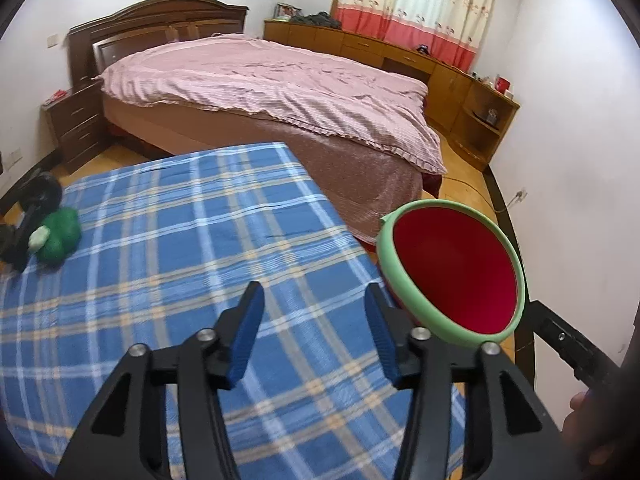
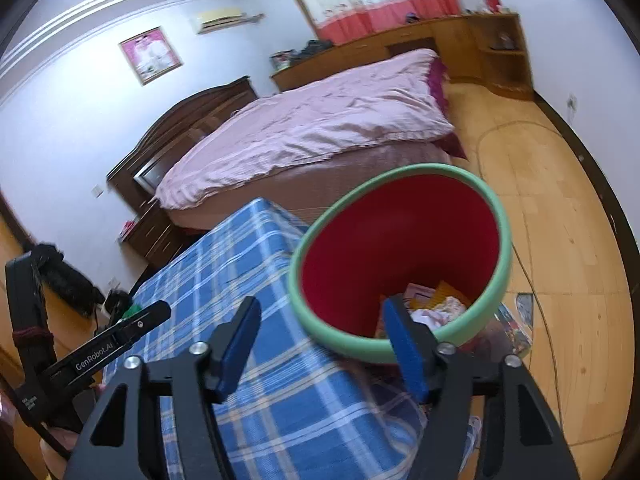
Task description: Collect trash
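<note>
You held both claws spread apart and empty above the tabletop with its blue plaid cloth. The remaining trash, a crumpled green wad with a white scrap on it, lay at the tabletop's far left edge, well apart from the bin. From your left claw the wad sat ahead and far to the left; the bin stood just off the tabletop's right edge, close beside that claw's right finger. Your right claw hung near the bin's rim, with paper scraps already inside. The left claw looked the nearer to the wad, so the reach seemed to fall to it. The wad showed no clear long axis.
</note>
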`<state>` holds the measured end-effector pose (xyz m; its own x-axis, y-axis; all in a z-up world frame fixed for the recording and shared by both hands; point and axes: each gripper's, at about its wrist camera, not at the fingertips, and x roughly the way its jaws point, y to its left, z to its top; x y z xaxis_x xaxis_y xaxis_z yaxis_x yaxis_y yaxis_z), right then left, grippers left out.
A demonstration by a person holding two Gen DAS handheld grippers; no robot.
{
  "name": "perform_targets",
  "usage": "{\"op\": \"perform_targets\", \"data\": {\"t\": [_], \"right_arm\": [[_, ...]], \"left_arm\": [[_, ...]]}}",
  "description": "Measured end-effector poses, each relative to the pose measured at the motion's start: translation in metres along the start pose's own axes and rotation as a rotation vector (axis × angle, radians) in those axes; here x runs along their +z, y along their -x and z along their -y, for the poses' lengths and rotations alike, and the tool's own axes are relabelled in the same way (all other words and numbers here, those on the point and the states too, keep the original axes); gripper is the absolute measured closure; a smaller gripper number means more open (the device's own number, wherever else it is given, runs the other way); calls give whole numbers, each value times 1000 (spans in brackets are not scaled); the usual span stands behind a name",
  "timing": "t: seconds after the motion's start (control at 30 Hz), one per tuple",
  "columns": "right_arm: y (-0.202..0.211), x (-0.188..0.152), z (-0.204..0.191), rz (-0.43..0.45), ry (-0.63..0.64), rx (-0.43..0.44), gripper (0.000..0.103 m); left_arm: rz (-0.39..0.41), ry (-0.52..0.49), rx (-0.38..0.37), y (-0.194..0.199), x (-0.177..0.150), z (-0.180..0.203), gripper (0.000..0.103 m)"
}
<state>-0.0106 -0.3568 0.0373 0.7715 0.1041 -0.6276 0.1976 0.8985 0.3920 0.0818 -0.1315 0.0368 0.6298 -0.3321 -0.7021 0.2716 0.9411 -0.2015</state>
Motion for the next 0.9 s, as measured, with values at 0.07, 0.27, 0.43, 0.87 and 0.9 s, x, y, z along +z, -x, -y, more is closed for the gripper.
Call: {"op": "perform_targets", "data": {"t": [0.07,0.27,0.43,0.87,0.9], "right_arm": [[5,-4,-11,6,31,8,30],[19,-19,-40,24,98,37,19],[27,-31,-55,30,133,57,19],[44,-51,-74,58,178,58,18],[45,-53,-75,58,182,58,18]], "left_arm": [[12,7,17,10,-4,-5,48],[40,49,50,37,-19,-18,45],[50,84,94,52,-28,-25,44],[111,85,182,79,-50,-25,44],[111,85,184,79,-50,-26,44]]}}
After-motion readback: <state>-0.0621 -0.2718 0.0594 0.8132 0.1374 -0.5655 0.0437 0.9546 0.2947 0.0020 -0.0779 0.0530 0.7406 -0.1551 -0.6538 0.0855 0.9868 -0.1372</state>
